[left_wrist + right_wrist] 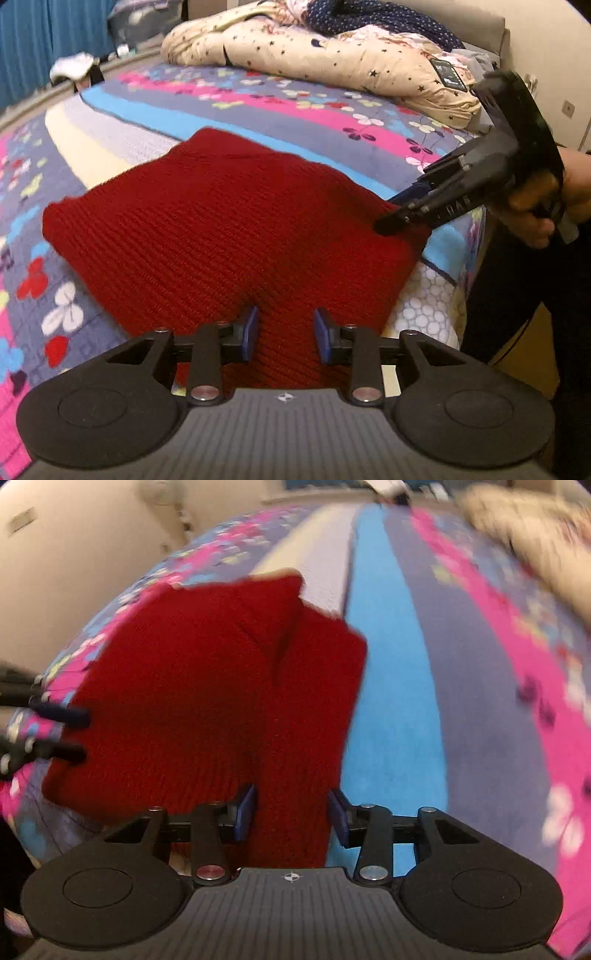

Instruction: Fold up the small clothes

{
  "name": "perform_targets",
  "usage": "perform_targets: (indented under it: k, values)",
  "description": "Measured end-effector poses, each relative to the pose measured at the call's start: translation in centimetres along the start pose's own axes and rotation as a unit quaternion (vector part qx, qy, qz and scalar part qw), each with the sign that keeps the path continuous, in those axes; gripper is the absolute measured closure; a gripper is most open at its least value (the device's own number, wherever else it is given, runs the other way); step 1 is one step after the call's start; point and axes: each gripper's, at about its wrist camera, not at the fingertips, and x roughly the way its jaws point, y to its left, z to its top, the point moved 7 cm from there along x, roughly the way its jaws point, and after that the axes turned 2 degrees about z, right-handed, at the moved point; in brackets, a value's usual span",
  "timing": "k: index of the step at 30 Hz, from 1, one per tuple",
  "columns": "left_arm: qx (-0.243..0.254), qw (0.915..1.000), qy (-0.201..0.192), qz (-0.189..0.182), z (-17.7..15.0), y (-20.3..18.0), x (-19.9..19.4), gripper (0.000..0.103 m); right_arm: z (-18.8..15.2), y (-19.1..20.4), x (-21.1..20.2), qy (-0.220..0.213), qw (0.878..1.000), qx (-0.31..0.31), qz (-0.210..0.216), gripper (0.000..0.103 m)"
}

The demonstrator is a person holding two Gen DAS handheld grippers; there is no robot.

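A red knitted garment point(229, 221) lies folded flat on the bed, near its front edge. My left gripper point(286, 332) stands over the garment's near edge, and the red knit fills the gap between its blue pads, which stand apart. In the right wrist view the same garment point(207, 683) shows a fold line down its middle. A thick strip of it runs between the parted pads of my right gripper point(293, 812). The left gripper point(79, 734) shows at that view's left edge, fingers apart at the cloth's side. The right gripper point(388, 212) touches the garment's right corner.
The bed sheet point(258, 107) is striped pink, blue and grey with flowers. A star-patterned quilt point(332, 55) is heaped at the far side. The person's hand point(532, 218) holds the right gripper beyond the bed's right edge, above the floor point(528, 350). A pale wall point(74, 554) lies past the bed.
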Motion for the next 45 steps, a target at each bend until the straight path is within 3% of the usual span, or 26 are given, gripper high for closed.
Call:
perform_targets:
  k: [4, 6, 10, 12, 18, 23, 26, 30, 36, 40, 45]
  values:
    - [-0.064, 0.9975, -0.029, 0.007, 0.9, 1.4, -1.5, 0.059, 1.9, 0.7, -2.5, -0.064, 0.998, -0.015, 0.008, 0.058]
    - [-0.100, 0.9928, -0.049, 0.044, 1.7, 2.2, -2.6, 0.031, 2.9, 0.8, -3.7, -0.092, 0.996, 0.000, 0.018, 0.057]
    - [-0.177, 0.9758, -0.060, 0.114, 2.3, 4.5, -5.0, 0.019, 6.2, 0.0, -7.1, -0.156, 0.987, 0.015, 0.019, 0.043]
    - [-0.208, 0.9666, -0.062, 0.137, 2.6, 5.7, -5.9, 0.016, 7.8, -0.5, -8.4, -0.175, 0.984, 0.002, 0.019, 0.032]
    - [-0.237, 0.9540, -0.065, 0.172, 3.0, 8.3, -6.1, 0.009, 12.1, -1.5, -7.5, -0.176, 0.984, -0.016, 0.030, 0.025]
    - [-0.274, 0.9424, -0.051, 0.185, 1.2, 9.5, -4.9, 0.009, 11.5, -2.5, -4.3, -0.174, 0.983, 0.032, 0.050, 0.025]
    - [-0.287, 0.9393, -0.064, 0.177, 1.3, 10.2, -4.4, 0.009, 10.0, -2.9, -0.8, -0.105, 0.991, 0.069, 0.048, 0.029]
    - [-0.322, 0.9310, -0.055, 0.163, 1.1, 11.4, -3.5, 0.009, 10.2, -2.8, 1.1, -0.078, 0.993, 0.067, 0.057, 0.028]
    - [-0.408, 0.9058, -0.036, 0.109, 0.3, 13.4, -1.2, 0.008, 9.5, -4.7, 4.6, -0.004, 0.986, 0.148, 0.075, 0.026]
    - [-0.437, 0.8975, 0.008, 0.061, -0.2, 14.3, 1.9, 0.008, 8.4, -5.0, 6.8, 0.049, 0.983, 0.158, 0.084, 0.025]
    - [-0.486, 0.8738, 0.020, -0.011, -0.5, 15.3, 4.9, 0.007, 8.5, -5.1, 8.3, 0.067, 0.973, 0.187, 0.115, 0.021]
